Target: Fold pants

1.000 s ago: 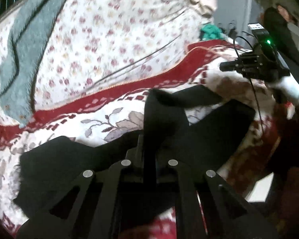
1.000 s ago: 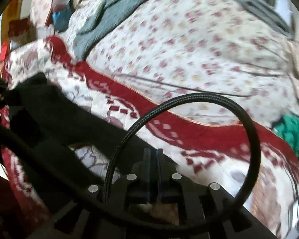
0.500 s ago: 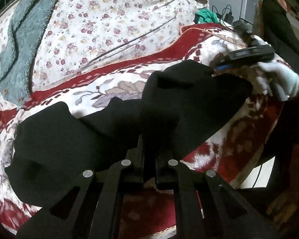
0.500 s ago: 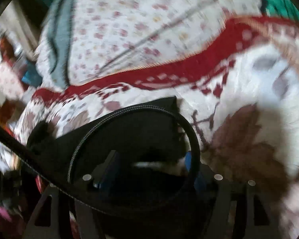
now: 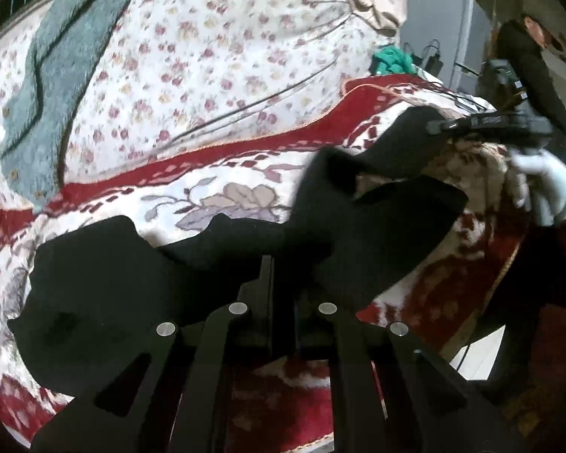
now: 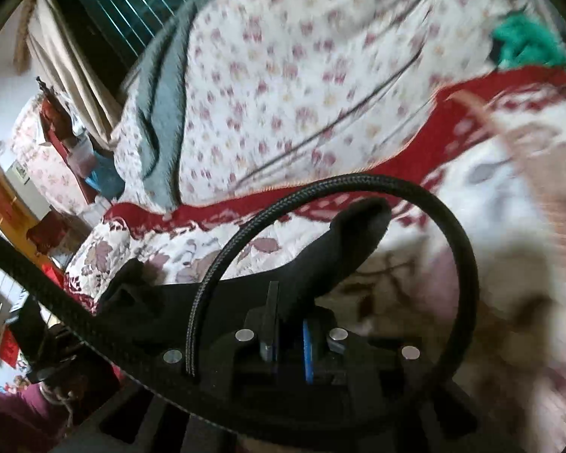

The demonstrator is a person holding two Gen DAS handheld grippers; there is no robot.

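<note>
The black pants [image 5: 139,279] lie spread on a red and white floral blanket [image 5: 226,196] near the bed's front edge. My left gripper [image 5: 283,283] is shut on a fold of the pants and holds it raised. My right gripper [image 5: 441,126] shows at the right in the left wrist view, held by a white-gloved hand [image 5: 547,188], pinching another raised corner of the pants. In the right wrist view the right gripper [image 6: 286,313] is shut on the black pants [image 6: 320,264], which stretch away to the left.
A white flowered quilt [image 5: 207,75] and a grey-green fleece blanket [image 5: 56,87] cover the back of the bed. A green cloth [image 5: 390,58] lies at the far right corner. A braided black cable [image 6: 358,196] loops in front of the right camera.
The right gripper has shut on a corner of the pants and lifted it. The left gripper keeps its hold, and the cloth between the two is now pulled up and stretched.
</note>
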